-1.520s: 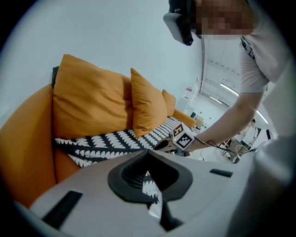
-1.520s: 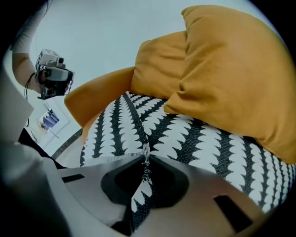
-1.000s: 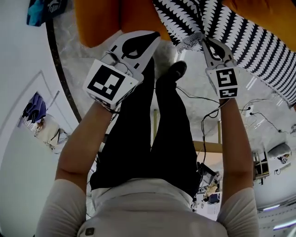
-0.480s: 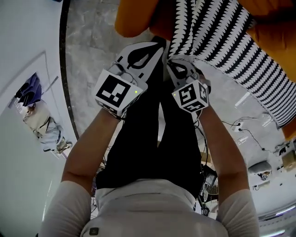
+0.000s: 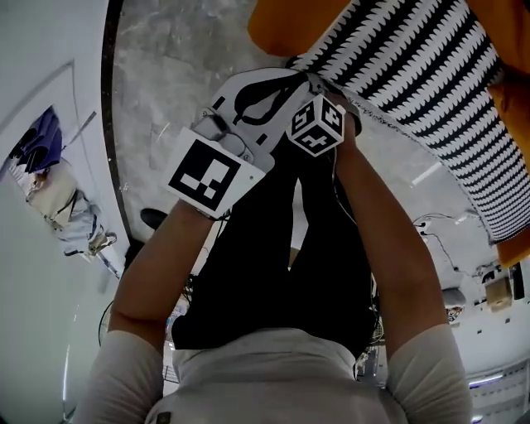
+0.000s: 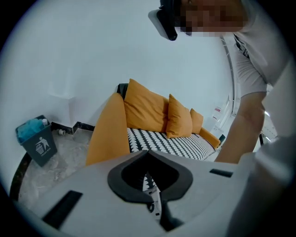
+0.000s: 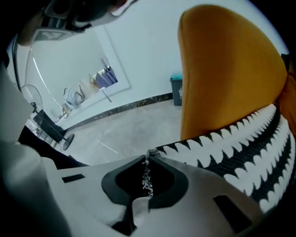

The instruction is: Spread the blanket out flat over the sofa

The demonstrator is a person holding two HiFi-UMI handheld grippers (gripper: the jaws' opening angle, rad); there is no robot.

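Note:
The black-and-white patterned blanket point(image 5: 414, 74) hangs from the orange sofa point(image 5: 290, 21) and also covers its seat point(image 6: 171, 144). My right gripper point(image 5: 319, 87) is shut on the blanket's corner; the fringed edge point(image 7: 149, 178) is pinched between its tips point(image 7: 148, 155), and the fabric point(image 7: 240, 143) runs off to the right past the sofa's armrest point(image 7: 226, 69). My left gripper point(image 5: 296, 76) sits right beside it, tips nearly touching the same corner. Its jaws point(image 6: 148, 152) stand together with no fabric showing beyond them; a strip of pattern shows through their opening.
Three orange cushions point(image 6: 152, 113) lean on the sofa's back. A dark bin point(image 6: 39, 141) stands on the marble floor by the wall left of the armrest point(image 6: 108, 129). The person's legs point(image 5: 281, 248) stand just below the grippers. Cables and stands point(image 5: 431, 224) lie on the floor at right.
The right gripper has carried the blanket corner leftwards, from well apart to right against the left gripper's tips. The left gripper has stayed at about the same place.

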